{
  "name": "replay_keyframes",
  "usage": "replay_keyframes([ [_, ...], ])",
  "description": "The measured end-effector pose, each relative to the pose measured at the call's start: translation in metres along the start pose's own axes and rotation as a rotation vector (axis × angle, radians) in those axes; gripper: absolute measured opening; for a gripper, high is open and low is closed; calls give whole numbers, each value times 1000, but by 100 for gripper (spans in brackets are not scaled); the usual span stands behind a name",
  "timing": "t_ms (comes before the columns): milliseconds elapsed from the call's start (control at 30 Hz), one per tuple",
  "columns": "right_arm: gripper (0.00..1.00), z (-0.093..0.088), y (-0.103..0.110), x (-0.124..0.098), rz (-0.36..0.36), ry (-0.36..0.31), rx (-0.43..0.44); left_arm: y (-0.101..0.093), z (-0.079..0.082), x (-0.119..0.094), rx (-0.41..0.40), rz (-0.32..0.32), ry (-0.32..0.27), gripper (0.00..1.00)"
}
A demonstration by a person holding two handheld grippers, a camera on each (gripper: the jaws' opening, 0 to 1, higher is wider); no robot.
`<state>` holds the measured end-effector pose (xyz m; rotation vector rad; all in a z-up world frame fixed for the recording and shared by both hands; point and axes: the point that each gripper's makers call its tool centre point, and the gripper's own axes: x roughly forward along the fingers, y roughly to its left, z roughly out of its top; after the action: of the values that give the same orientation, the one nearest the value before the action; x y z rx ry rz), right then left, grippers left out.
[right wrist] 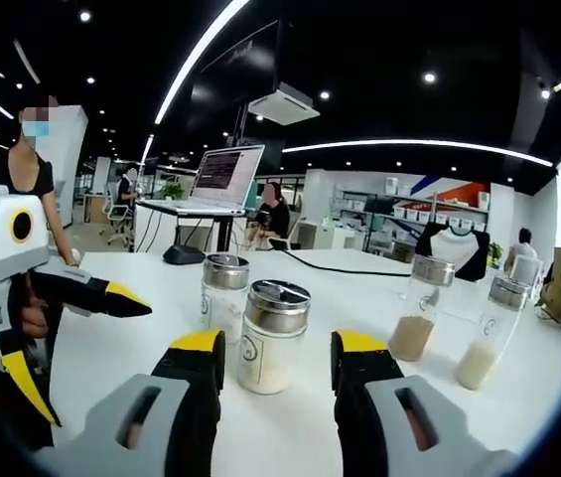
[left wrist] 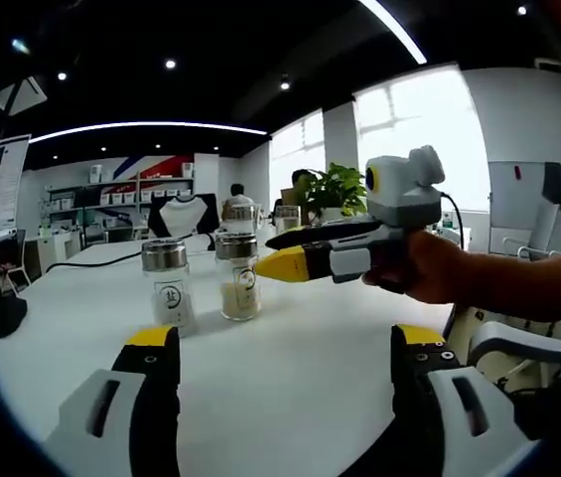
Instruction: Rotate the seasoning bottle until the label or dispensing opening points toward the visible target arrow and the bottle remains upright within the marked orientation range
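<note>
Currently right tool (right wrist: 268, 358) spread open, yellow-tipped jaws standing either side of seasoning bottle (right wrist: 271, 338), gripping nothing; gap visible on both sides of glass, touching or not cannot tell. Bottle upright on white worktop (right wrist: 359, 283), metal shaker lid, pale powder inside, small round label mark facing camera. Second bottle (right wrist: 224, 296) just behind and left of it, also upright, near but contact unclear. Two more bottles (right wrist: 417, 308) (right wrist: 490, 332) further right on worktop, apart from each other, both upright with pale contents.

Left tool (left wrist: 276, 366) open wide, nothing between jaws, hovering above bare worktop (left wrist: 290, 328). Same tool seen at left of right gripper view (right wrist: 121, 298), held by hand (right wrist: 7, 313), dark and yellow jaws pointing toward bottle cluster, well short of it.

Left gripper view: two bottles (left wrist: 167, 284) (left wrist: 237, 275) upright ahead, close side by side; right tool (left wrist: 290, 250) coming in from right, held by hand (left wrist: 429, 268), yellow tip just beside nearer-right bottle. Laptop (right wrist: 222, 179) on stand behind worktop, black cable (right wrist: 340, 266) across surface, potted plant (left wrist: 335, 189) in background.
</note>
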<state>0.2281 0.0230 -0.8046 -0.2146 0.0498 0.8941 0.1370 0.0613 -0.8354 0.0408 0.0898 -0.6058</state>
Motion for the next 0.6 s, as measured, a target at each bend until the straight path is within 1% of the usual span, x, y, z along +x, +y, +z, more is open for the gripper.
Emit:
replay_keyframes([
  [133,41,4,-5,-7,-6,-16,-18,3,1,-1,-4,16,-5,95],
  [167,41,8,-7,-9,-5,-36,-5,4,1,-1,-6,19,-6,95],
  [233,42,11,-11,-13,-16,-48,15,6,2,-2,-7,25,-9,98],
  [300,44,14,-17,-15,-38,-63,18,8,3,-2,-11,34,-14,99],
  [400,49,17,-29,-17,-70,-65,31,7,5,-3,-14,24,-22,100],
  [600,52,25,-48,-19,-117,-85,49,8,7,-4,-10,23,-27,100],
])
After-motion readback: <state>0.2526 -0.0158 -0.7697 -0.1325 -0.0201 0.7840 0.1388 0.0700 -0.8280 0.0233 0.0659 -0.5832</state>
